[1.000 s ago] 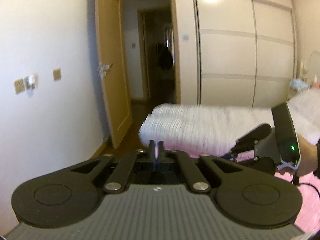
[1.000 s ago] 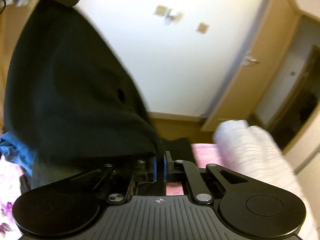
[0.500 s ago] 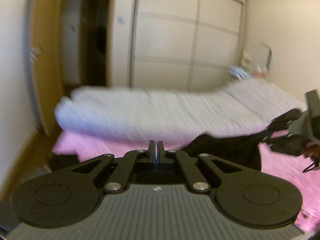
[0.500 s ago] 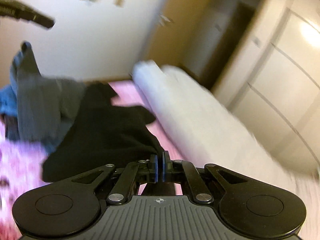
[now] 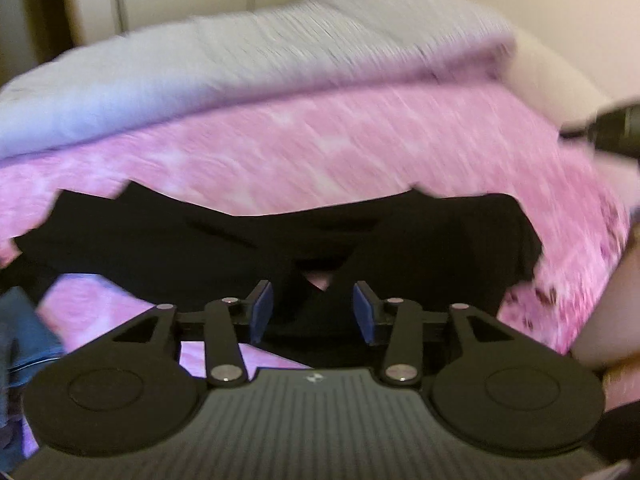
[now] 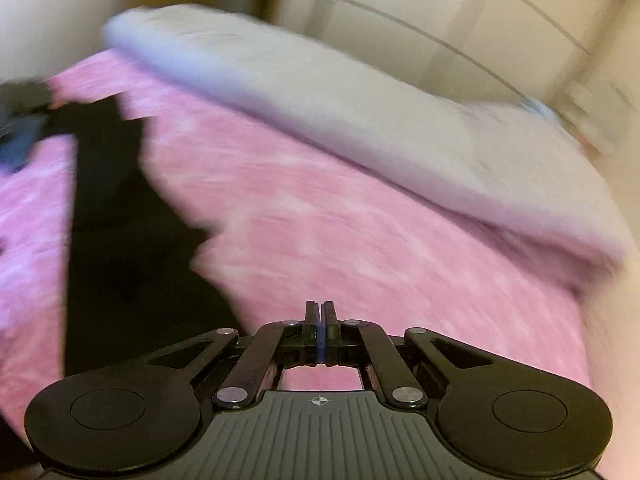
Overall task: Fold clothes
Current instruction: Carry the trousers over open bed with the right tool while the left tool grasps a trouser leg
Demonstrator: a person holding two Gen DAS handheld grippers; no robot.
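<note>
A black garment [image 5: 256,240] lies spread flat on the pink bed sheet [image 5: 320,140]. My left gripper [image 5: 312,312] is open just above its near edge, blue pads apart, holding nothing. In the right wrist view the same black garment [image 6: 116,220] stretches away on the left. My right gripper [image 6: 322,320] is shut with nothing visible between its pads, over bare pink sheet [image 6: 360,240] to the right of the garment. Part of the right gripper shows at the right edge of the left wrist view [image 5: 616,128].
A rolled white quilt [image 5: 240,56] lies along the far side of the bed, also in the right wrist view [image 6: 360,112]. Blue denim clothes [image 5: 20,336] sit at the left. White wardrobe doors [image 6: 460,8] stand behind the bed.
Both grippers came down from holding the black garment up in the air. The garment now lies flat on the bed. The left gripper opened and the right gripper no longer holds cloth.
</note>
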